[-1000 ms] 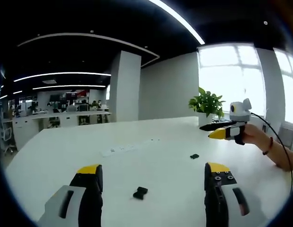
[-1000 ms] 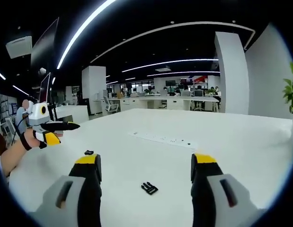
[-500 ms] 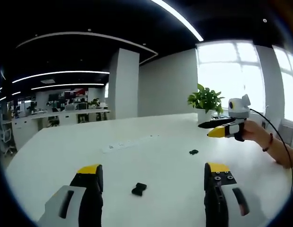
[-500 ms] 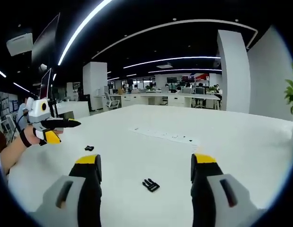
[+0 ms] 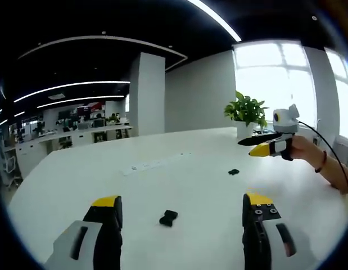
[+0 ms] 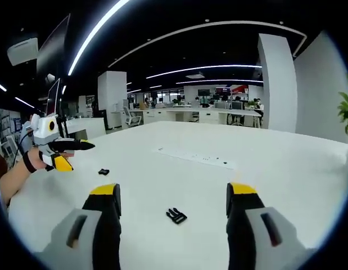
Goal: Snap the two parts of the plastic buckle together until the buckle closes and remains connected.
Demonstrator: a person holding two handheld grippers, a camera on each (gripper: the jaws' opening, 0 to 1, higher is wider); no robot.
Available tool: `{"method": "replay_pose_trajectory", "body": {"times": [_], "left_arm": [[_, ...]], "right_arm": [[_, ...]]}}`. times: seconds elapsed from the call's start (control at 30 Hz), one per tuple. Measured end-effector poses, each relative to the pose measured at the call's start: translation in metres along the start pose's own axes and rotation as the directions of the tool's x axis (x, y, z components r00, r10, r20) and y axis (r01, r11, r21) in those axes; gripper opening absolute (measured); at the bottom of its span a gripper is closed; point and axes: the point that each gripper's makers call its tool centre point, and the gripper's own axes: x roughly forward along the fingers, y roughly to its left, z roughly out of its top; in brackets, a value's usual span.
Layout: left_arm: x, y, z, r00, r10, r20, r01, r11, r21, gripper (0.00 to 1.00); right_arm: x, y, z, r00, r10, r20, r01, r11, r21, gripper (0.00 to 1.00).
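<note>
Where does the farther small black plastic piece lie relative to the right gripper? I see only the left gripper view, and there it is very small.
Observer: In the right gripper view the small black plastic buckle piece lies on the white table, just ahead of the right gripper, between the lines of its open fingers.
Operator: Does it touch the fingers?
Observer: No, it lies apart from both, and nothing is gripped.
Operator: Which buckle part is it?
Observer: Prongs show at one end, so it appears to be the insert part.
</note>
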Motion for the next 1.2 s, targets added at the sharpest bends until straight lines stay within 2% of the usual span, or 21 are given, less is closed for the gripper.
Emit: {"method": "replay_pose_trajectory", "body": {"times": [0.3,0.4,0.57,1.0,1.2], "left_arm": [[0.003,0.004,-0.004,1.0,-0.004,-0.014,0.003,1.0,-0.023,0.89],[0.006,0.011,-0.004,1.0,0.002,-0.019,-0.003,0.999,-0.034,0.89],[0.006,0.01,-0.014,0.999,0.005,-0.039,-0.006,0.999,-0.041,0.89],[0.009,0.02,-0.014,0.999,0.001,-0.048,-0.003,0.999,-0.047,0.88],[0.006,0.018,-0.021,0.998,0.006,-0.057,-0.009,0.999,-0.054,0.88]], "right_arm": [[0.004,0.001,-0.009,1.0,0.007,-0.029,-0.007,1.0,0.001,0.77],[0.005,0.0,-0.013,0.999,0.005,-0.052,-0.005,1.0,-0.008,0.76],[0.006,0.0,-0.014,0.998,0.01,-0.058,-0.011,1.0,-0.019,0.76],[0.007,-0.002,-0.022,0.997,0.007,-0.072,-0.008,1.0,-0.012,0.76],[0.007,-0.003,-0.026,0.997,0.006,-0.08,-0.007,1.0,-0.012,0.76]]}}
